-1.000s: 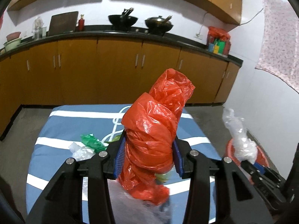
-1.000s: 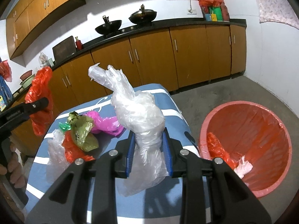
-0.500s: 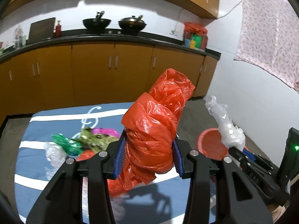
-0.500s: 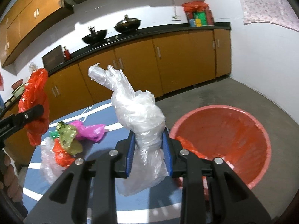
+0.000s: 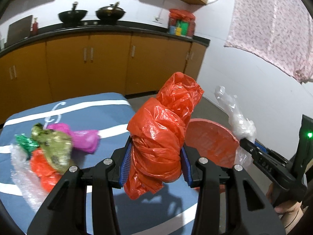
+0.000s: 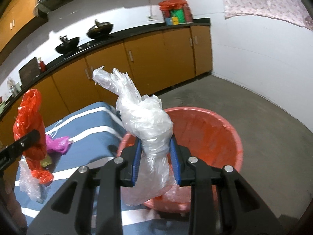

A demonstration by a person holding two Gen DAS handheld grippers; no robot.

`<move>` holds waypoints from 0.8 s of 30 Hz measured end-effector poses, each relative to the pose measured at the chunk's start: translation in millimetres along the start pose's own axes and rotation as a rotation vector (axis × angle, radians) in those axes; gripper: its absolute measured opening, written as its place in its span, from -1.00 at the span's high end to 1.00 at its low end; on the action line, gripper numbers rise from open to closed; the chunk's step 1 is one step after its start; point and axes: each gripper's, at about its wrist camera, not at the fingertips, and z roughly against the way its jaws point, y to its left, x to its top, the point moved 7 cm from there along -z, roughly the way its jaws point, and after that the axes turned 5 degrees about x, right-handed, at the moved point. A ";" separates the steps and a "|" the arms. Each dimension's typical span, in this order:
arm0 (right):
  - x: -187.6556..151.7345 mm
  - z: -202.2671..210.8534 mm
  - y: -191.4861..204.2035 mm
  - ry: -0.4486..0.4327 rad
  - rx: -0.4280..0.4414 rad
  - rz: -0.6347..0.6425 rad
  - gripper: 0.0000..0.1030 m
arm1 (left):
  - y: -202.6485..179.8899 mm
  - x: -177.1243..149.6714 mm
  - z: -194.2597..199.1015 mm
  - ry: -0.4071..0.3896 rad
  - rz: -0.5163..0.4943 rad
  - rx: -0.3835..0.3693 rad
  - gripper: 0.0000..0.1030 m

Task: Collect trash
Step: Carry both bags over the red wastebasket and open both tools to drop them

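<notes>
My left gripper point(image 5: 155, 164) is shut on a crumpled red plastic bag point(image 5: 164, 137) and holds it above the blue striped table point(image 5: 93, 115). My right gripper point(image 6: 155, 159) is shut on a clear plastic bag point(image 6: 145, 121) and holds it over the near rim of the red bin point(image 6: 225, 133). The bin also shows in the left wrist view point(image 5: 211, 141), right of the table, with the right gripper point(image 5: 248, 143) beside it. The left gripper with its red bag shows at the left of the right wrist view point(image 6: 29, 137).
A pile of trash lies on the table's left part: a pink bag point(image 5: 84, 137), an olive-green bag point(image 5: 52, 146), a green scrap point(image 5: 25, 143), a red bag point(image 5: 43, 168) and clear wrap point(image 5: 21, 174). Wooden cabinets point(image 5: 97, 62) and a white wall point(image 5: 254, 90) stand behind.
Both grippers have swung to the right with their bags. The clear bag has moved from over the table to over the bin's rim. The red bag is nearer the table's right edge.
</notes>
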 end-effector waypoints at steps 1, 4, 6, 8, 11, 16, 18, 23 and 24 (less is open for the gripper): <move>0.4 0.0 -5.6 0.000 -0.008 -0.007 0.45 | -6.1 -0.3 -2.9 0.003 -0.007 -0.008 0.14; 1.1 -0.7 -19.4 0.002 -0.028 -0.022 0.45 | -25.4 -2.3 -12.3 0.013 -0.030 -0.037 0.14; 1.8 -1.8 -28.1 0.003 -0.042 -0.031 0.45 | -36.8 -3.5 -18.9 0.020 -0.044 -0.053 0.14; 2.2 -4.1 -37.0 0.004 -0.053 -0.043 0.45 | -47.6 -4.2 -26.8 0.030 -0.055 -0.069 0.14; 3.0 -7.9 -49.9 0.007 -0.065 -0.063 0.45 | -59.8 -6.1 -34.9 0.041 -0.072 -0.086 0.14; 3.0 -15.1 -68.2 0.012 -0.077 -0.095 0.45 | -78.2 -10.1 -51.6 0.064 -0.106 -0.108 0.14; 3.8 -19.6 -73.7 0.015 -0.080 -0.102 0.45 | -83.5 -12.4 -57.7 0.073 -0.116 -0.116 0.14; 3.0 -30.4 -82.9 0.026 -0.082 -0.112 0.45 | -94.8 -16.2 -73.6 0.098 -0.142 -0.132 0.14; 2.8 -32.9 -85.2 0.028 -0.082 -0.114 0.45 | -96.9 -16.8 -75.4 0.100 -0.147 -0.135 0.14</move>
